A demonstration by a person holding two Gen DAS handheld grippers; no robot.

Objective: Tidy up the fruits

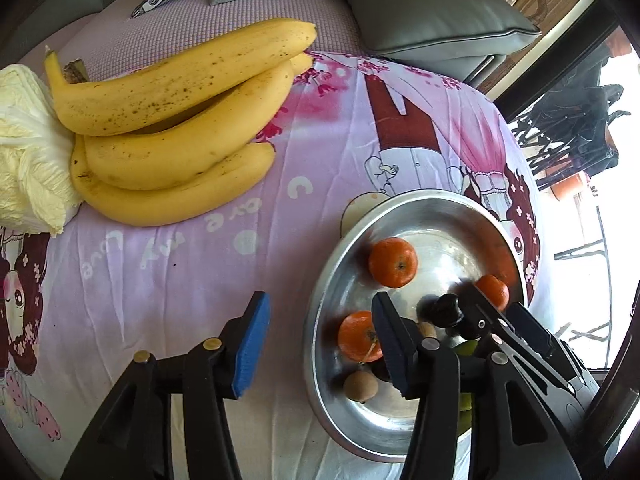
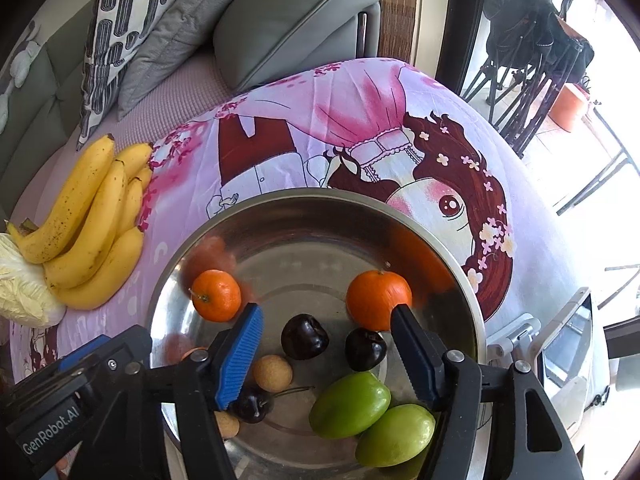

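A steel bowl (image 2: 440, 264) stands on a pink printed cloth and holds tangerines (image 2: 378, 300), dark cherries (image 2: 304, 336), two green fruits (image 2: 350, 404) and small tan longans (image 2: 272, 373). My right gripper (image 2: 326, 352) is open and empty, hovering over the bowl above the cherries. My left gripper (image 1: 320, 344) is open and empty, its right finger over the bowl's (image 1: 340, 256) left rim, next to a tangerine (image 1: 358, 336). A bunch of bananas (image 1: 176, 120) lies on the cloth at the far left, also in the right wrist view (image 2: 88, 224).
A pale napa cabbage (image 1: 28, 148) lies left of the bananas. Grey and patterned cushions (image 2: 288, 20) sit on a sofa behind the table. A silver device (image 2: 560, 344) lies right of the bowl. Folded chairs (image 2: 532, 44) stand by the window.
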